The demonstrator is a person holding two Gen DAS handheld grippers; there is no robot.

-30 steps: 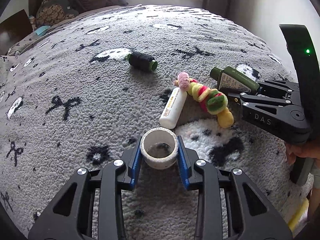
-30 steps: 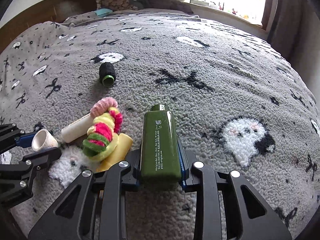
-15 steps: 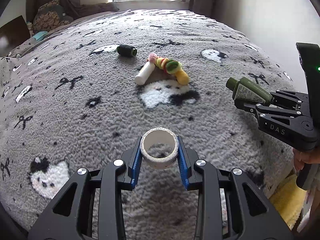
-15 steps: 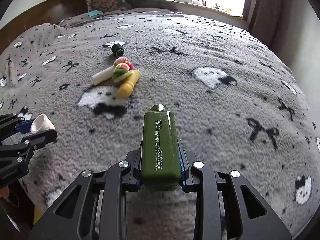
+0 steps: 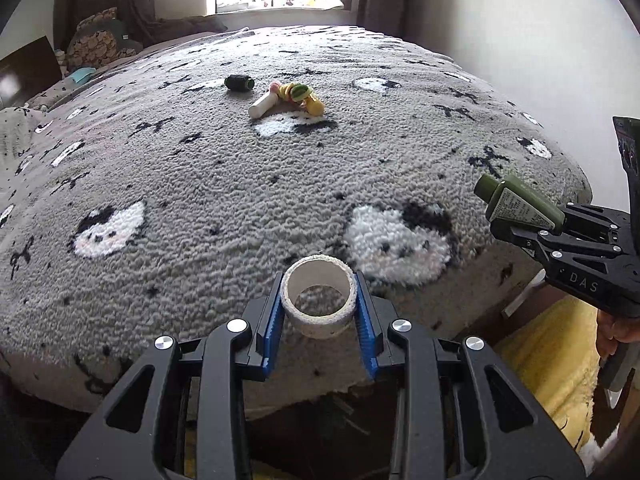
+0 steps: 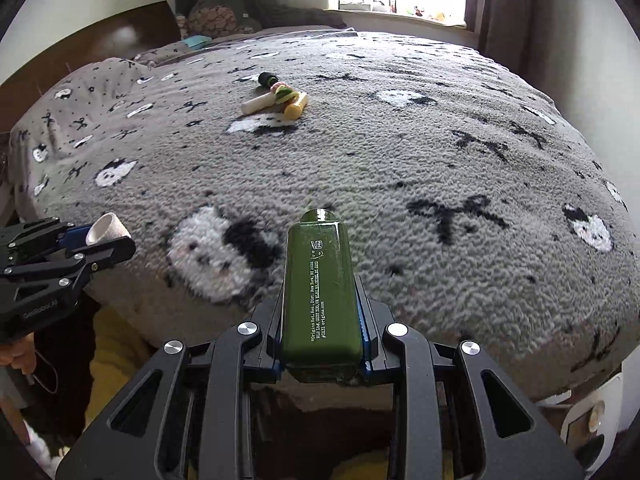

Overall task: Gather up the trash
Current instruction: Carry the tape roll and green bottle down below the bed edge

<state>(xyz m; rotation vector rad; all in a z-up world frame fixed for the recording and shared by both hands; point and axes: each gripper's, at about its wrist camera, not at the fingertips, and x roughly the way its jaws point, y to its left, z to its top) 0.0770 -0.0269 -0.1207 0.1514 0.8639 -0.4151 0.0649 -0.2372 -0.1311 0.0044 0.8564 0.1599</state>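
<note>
Nearest the lens in the left wrist view, the left gripper (image 5: 319, 306) clamps a white tape-core ring (image 5: 319, 300) between its blue pads at lower centre. In the right wrist view the right gripper (image 6: 321, 334) grips the base of a green bottle (image 6: 318, 292), neck pointing up-frame. Both loads hang at the near edge of the grey patterned blanket (image 5: 200, 184), over the dark gap below it. The step in hand appears to be carrying both items to a bin. To do it well, both grips should hold firm and level until a container is plainly underneath; none is visible yet. Against the earlier frames, both grippers have drawn back from the far litter: a white tube (image 5: 262, 105), a coloured scrunchie (image 5: 295, 93), a yellow tube (image 5: 315, 107) and a black-and-green roll (image 5: 239, 82) now sit small in the upper centre.
</note>
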